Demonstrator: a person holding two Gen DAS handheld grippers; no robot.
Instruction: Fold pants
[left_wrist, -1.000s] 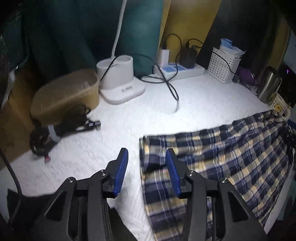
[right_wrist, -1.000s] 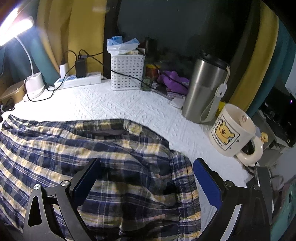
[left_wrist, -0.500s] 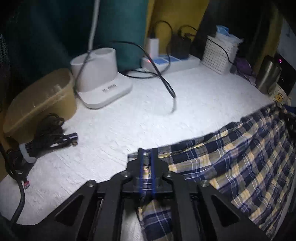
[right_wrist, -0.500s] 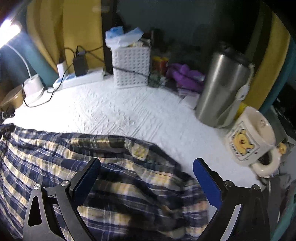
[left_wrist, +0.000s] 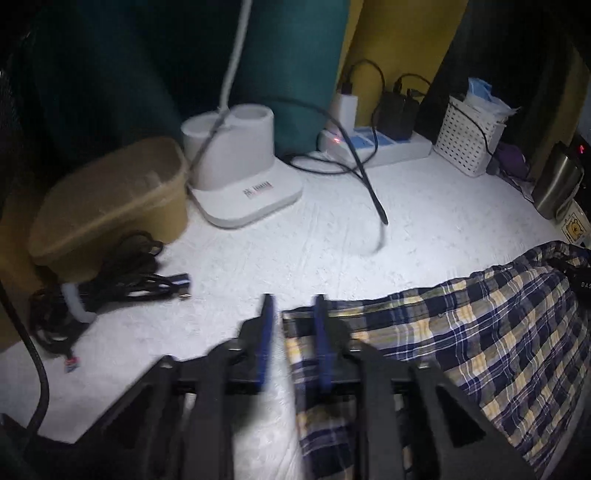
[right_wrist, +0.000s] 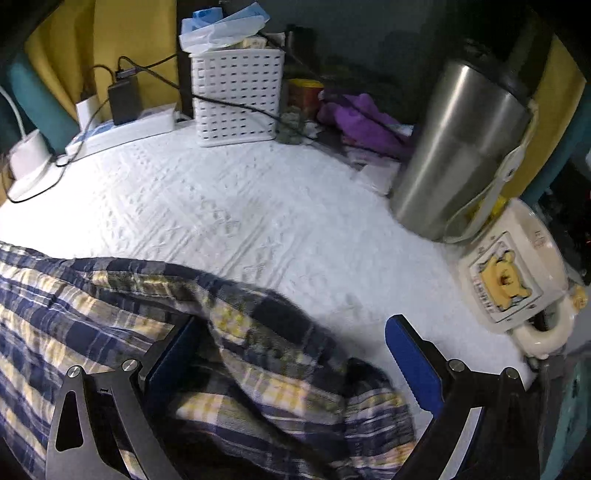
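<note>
Blue, yellow and white plaid pants (left_wrist: 461, 332) lie on the white textured cover (left_wrist: 314, 251). In the left wrist view, my left gripper (left_wrist: 293, 306) straddles the pants' near-left corner. Its jaws are opening, and the blue pads stand a little apart from the hem between them. In the right wrist view the pants (right_wrist: 92, 306) bunch into a raised fold at their right end. My right gripper (right_wrist: 293, 325) hangs wide open over that fold. Its left finger (right_wrist: 173, 354) is tucked beside the cloth and its right finger (right_wrist: 410, 354) is over bare cover.
A white lamp base (left_wrist: 240, 177), a tan box (left_wrist: 110, 206) and a bundle of black cables (left_wrist: 110, 284) stand at the left. A power strip (left_wrist: 380, 144) and white basket (right_wrist: 236, 99) line the back. A steel tumbler (right_wrist: 461, 147) and a bear mug (right_wrist: 509, 280) stand at the right.
My left gripper closed on the pants' corner, then parted again and shifted slightly. My right gripper sank toward the bunched end of the pants, still wide open.
</note>
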